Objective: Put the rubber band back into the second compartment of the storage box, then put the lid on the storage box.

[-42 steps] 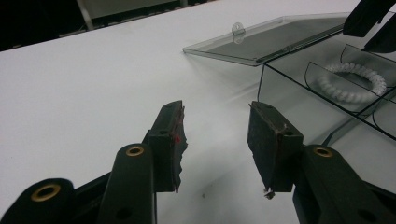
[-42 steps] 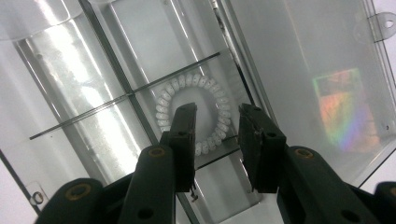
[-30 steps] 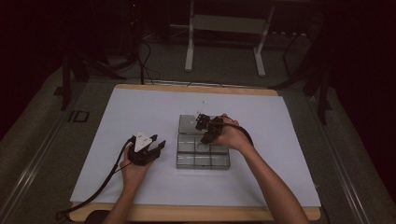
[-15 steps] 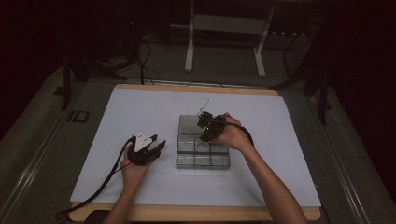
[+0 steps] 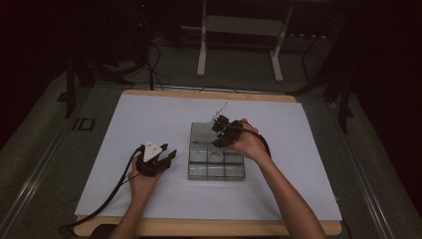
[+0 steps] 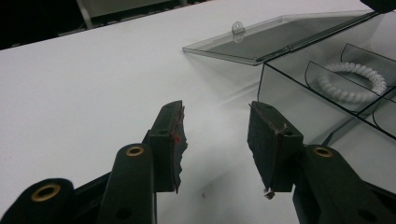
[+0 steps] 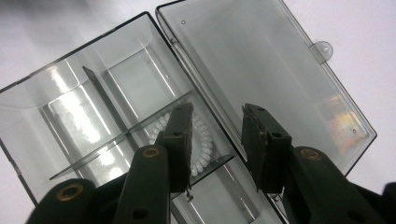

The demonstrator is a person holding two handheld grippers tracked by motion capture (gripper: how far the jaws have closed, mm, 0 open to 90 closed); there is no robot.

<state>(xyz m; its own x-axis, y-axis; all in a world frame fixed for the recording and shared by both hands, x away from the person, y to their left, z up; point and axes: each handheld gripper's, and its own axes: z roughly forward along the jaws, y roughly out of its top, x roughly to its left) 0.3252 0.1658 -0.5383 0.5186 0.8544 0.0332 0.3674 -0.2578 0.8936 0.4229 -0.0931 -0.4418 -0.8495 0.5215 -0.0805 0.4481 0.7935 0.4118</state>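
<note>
A clear compartment box (image 5: 217, 175) sits mid-table with its lid (image 5: 201, 132) swung open behind it. A white coil ring (image 5: 215, 157) lies in one middle compartment. My right gripper (image 5: 219, 128) hovers over the back of the box, by the hinge. In the right gripper view it (image 7: 217, 126) is open, nothing between its pads, with the coil ring (image 7: 201, 140) below the left jaw and the lid (image 7: 280, 70) to the right. My left gripper (image 5: 169, 156) rests on the white board left of the box, open and empty (image 6: 217, 121), facing the box wall (image 6: 289, 88) and coil ring (image 6: 352, 81).
The white board (image 5: 124, 129) lies on a wooden table top and has free room left and right of the box. Cables trail from the left gripper off the front edge. Metal stand legs (image 5: 201, 50) rise on the dark floor beyond.
The right gripper has shifted only slightly over the back of the box. The left gripper has kept still.
</note>
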